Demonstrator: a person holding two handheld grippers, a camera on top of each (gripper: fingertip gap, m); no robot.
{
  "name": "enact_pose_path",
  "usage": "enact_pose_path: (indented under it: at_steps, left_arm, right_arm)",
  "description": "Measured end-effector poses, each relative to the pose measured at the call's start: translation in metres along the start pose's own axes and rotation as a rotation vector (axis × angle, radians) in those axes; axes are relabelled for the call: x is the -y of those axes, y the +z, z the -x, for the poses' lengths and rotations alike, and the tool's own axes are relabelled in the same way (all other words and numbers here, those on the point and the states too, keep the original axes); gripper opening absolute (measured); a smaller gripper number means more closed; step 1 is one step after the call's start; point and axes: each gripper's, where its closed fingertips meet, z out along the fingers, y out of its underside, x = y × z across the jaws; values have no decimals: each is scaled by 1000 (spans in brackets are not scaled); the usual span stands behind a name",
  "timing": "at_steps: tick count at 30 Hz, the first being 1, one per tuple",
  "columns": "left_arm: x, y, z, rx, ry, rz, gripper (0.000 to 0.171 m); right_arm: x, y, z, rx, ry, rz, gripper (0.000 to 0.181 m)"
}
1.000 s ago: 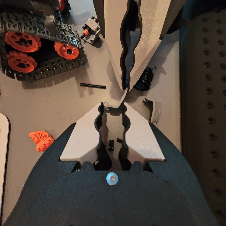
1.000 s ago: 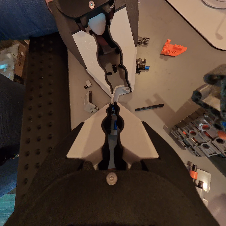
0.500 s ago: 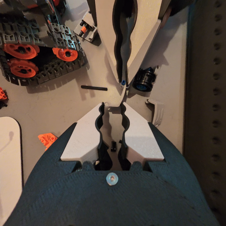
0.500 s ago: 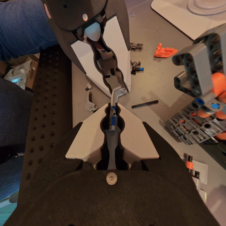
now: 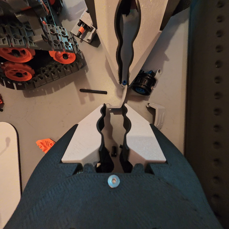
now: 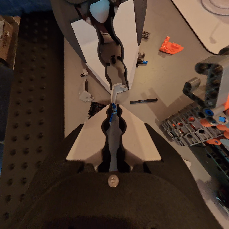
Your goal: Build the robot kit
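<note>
Two hand-held claws meet tip to tip over a grey counter [image 5: 52,111] strewn with building-toy parts. The left claw [image 5: 114,106] has its fingers drawn in on the wide end of a light grey curved panel piece [image 5: 124,97], the piece spanning the gap between the tips. The right claw [image 6: 113,105], reaching in from the opposite side, is nearly closed on a small blue pin [image 6: 113,107] that sits at the panel's narrow end; in the left wrist view the blue pin [image 5: 124,81] pokes out just at that claw's tips, touching the panel.

Just beside the meeting point lies a black wheel hub with a blue centre [image 5: 143,84], and to its near side a second light grey curved panel [image 5: 158,115] rests flat on the counter. A thin black axle [image 5: 93,91] lies apart on the other side. Beyond it stands a tracked vehicle model [image 5: 37,59] with orange sprocket wheels and dark grey tread links. An orange wedge-shaped part [image 6: 171,47] lies well away, near a white rounded board [image 5: 7,161]. A dark perforated mat [image 6: 31,99] borders the counter's edge. Small black pins [image 5: 114,151] lie on the counter under the left claw.
</note>
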Motion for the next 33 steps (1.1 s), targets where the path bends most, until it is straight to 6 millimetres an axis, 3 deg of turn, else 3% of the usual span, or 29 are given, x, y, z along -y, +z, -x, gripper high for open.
enact_pose_path:
  at_steps: [16, 33]
  left_arm:
    - [6, 1, 8, -46, 1, 38, 23]
    - [5, 7, 6, 25, 64, 72, 25]
  right_arm:
    - [-3, -4, -7, 65, 144, -74, 3]
    - [-9, 0, -3, -37, -37, -31, 3]
